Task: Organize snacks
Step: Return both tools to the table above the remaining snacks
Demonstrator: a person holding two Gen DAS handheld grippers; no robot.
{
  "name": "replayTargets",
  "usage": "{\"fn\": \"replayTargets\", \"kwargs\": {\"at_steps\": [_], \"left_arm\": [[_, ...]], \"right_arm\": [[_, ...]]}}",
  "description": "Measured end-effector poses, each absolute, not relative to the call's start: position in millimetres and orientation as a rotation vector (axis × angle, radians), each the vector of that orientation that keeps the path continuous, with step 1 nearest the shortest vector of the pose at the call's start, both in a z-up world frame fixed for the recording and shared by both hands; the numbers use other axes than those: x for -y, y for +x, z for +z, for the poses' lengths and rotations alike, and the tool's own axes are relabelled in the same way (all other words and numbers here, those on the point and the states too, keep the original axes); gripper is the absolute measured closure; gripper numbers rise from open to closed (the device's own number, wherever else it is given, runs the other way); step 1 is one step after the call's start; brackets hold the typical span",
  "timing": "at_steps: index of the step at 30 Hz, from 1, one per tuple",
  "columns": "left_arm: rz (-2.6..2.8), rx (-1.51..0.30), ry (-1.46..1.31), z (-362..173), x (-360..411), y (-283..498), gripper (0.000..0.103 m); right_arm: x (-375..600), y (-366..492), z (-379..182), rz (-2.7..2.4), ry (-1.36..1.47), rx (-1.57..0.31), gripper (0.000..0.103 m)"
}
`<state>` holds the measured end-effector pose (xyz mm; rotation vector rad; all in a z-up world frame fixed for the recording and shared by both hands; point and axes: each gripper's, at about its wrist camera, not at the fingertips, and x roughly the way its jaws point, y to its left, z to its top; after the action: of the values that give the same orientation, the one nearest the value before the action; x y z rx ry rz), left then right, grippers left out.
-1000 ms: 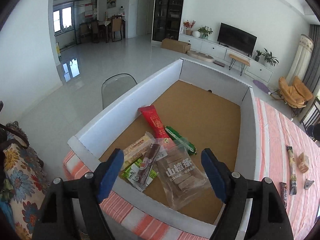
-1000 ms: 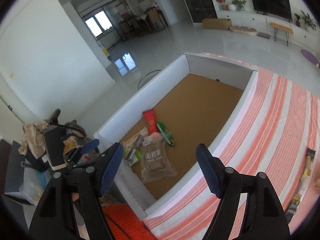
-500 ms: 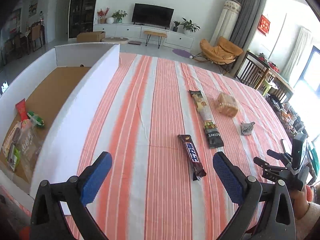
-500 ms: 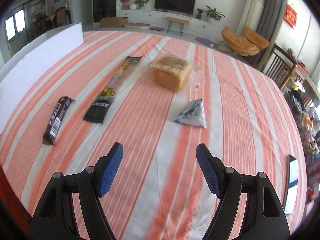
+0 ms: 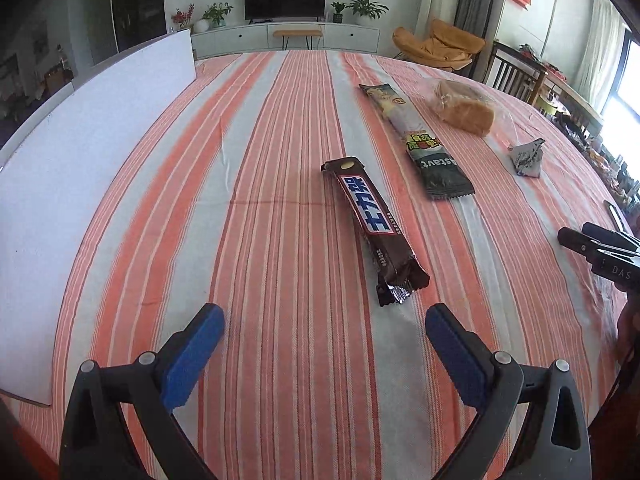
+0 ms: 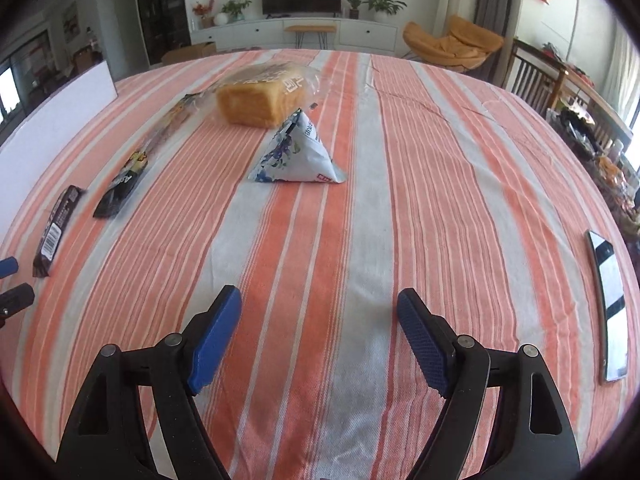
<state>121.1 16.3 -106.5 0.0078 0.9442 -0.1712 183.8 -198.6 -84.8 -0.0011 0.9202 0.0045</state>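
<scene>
On the striped tablecloth (image 5: pixel 280 160), your left gripper (image 5: pixel 324 322) and right gripper (image 6: pixel 319 308) both stand spread and empty, the right's jaws having just widened, short of the chocolate bar (image 5: pixel 374 226) and the triangular packet (image 6: pixel 298 152).

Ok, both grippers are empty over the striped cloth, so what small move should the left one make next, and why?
Probably ease the left gripper forward and down over the chocolate bar. Its fingers, which have just been opening, stand wide with nothing between them, and the bar's near end lies just ahead, slightly to the right, flat on the tablecloth. The right gripper faces the triangular packet instead.
</scene>
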Motion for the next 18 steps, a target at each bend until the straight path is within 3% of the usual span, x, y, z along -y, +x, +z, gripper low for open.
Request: {"fn": "replayTargets", "kwargs": {"at_steps": [18], "left_arm": [[-0.158,-0.935,0.08,-111.8,-8.1,125.0,0.0]], "right_arm": [[198.5,185.1,-90.6,-0.009,0.006,-0.926,0.011]]}}
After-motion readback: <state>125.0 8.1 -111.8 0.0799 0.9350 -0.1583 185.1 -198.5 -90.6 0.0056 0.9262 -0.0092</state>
